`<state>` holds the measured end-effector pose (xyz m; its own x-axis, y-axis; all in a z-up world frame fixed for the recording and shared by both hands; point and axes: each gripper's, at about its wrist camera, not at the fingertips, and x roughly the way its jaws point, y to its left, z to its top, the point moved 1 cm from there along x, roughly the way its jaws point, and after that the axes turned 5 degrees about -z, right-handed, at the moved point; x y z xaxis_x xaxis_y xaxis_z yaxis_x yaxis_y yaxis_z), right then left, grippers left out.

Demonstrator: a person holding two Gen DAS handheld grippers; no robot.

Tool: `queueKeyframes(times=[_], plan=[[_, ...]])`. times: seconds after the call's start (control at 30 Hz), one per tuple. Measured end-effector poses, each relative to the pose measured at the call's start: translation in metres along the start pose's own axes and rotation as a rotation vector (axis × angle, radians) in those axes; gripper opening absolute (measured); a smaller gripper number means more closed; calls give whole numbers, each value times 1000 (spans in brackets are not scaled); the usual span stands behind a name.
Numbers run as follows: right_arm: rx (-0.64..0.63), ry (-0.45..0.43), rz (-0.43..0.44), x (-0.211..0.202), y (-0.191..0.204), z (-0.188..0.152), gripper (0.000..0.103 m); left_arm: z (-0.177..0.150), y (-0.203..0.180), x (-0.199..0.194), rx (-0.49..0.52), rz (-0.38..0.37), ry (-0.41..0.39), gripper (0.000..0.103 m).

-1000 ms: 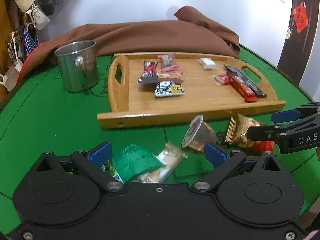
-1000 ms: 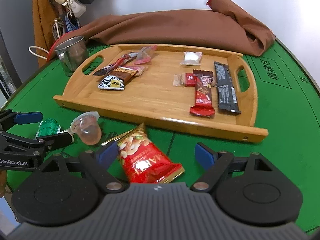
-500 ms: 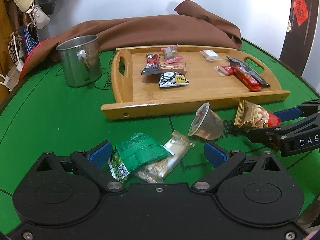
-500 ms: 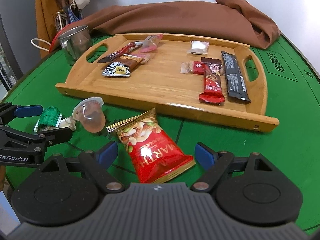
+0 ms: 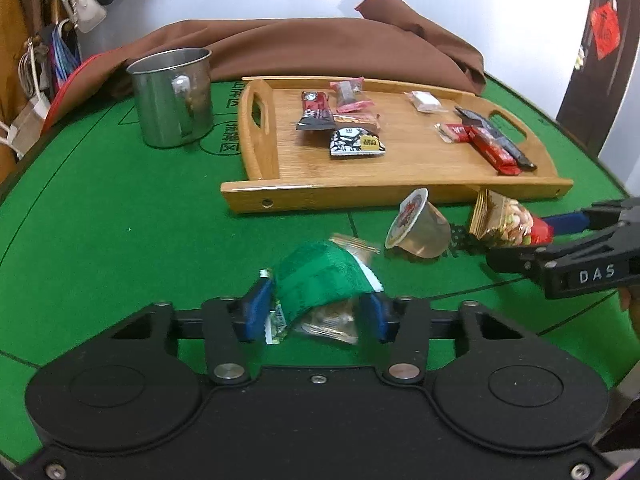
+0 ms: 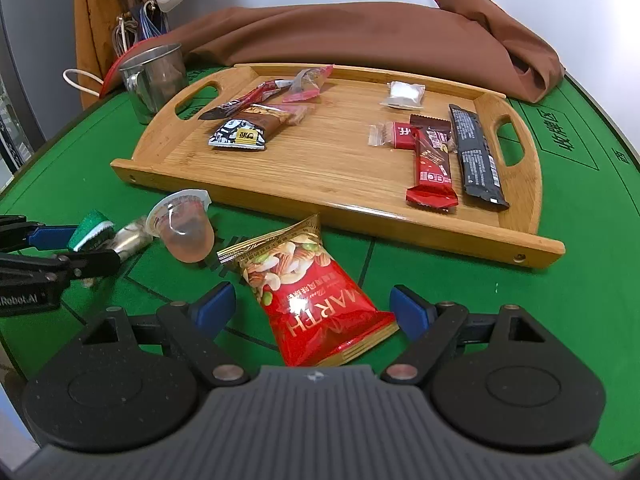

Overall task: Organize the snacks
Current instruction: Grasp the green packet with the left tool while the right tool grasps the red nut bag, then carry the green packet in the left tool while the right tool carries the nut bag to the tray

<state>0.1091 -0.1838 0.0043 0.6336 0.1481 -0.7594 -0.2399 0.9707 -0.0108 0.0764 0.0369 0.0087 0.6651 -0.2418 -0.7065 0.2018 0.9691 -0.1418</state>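
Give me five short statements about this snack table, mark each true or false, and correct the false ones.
1. The green packet lies on the tray. False: it is on the green table, between the closing jaws of the left gripper.
2. The jelly cup lies tipped on its side in front of the tray. True.
3. The right gripper is shut on the red nut bag. False: its pads stand apart on either side of the bag.
4. A metal mug stands upright beside the tray. True.
5. The tray is empty. False: it holds several wrapped snacks, among them a black bar.
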Motion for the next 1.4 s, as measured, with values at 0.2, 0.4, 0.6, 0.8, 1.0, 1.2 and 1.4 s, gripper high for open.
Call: queueKeyframes(times=[0.2, 0.4, 0.6, 0.8, 1.0, 1.2, 1.4], plan=[[11, -1, 10, 0, -1, 0, 90, 0, -3, -7, 2, -14, -9, 41], [17, -6, 8, 0, -1, 0, 88, 3, -13, -11, 36, -28, -27, 42], [0, -10, 9, -2, 6, 0, 74, 4, -17, -4, 32, -17, -25, 49], [12, -5, 29, -9, 8, -1, 64, 3, -21, -16, 81, 1, -51, 19], [17, -21, 16, -16, 9, 2, 60, 5, -23, -23, 86, 6, -65, 18], [33, -31, 8, -23, 6, 3, 45, 13, -28, -28, 96, -4, -93, 18], [47, -50, 1, -31, 1, 6, 44, 28, -35, -28, 105, -13, -112, 18]])
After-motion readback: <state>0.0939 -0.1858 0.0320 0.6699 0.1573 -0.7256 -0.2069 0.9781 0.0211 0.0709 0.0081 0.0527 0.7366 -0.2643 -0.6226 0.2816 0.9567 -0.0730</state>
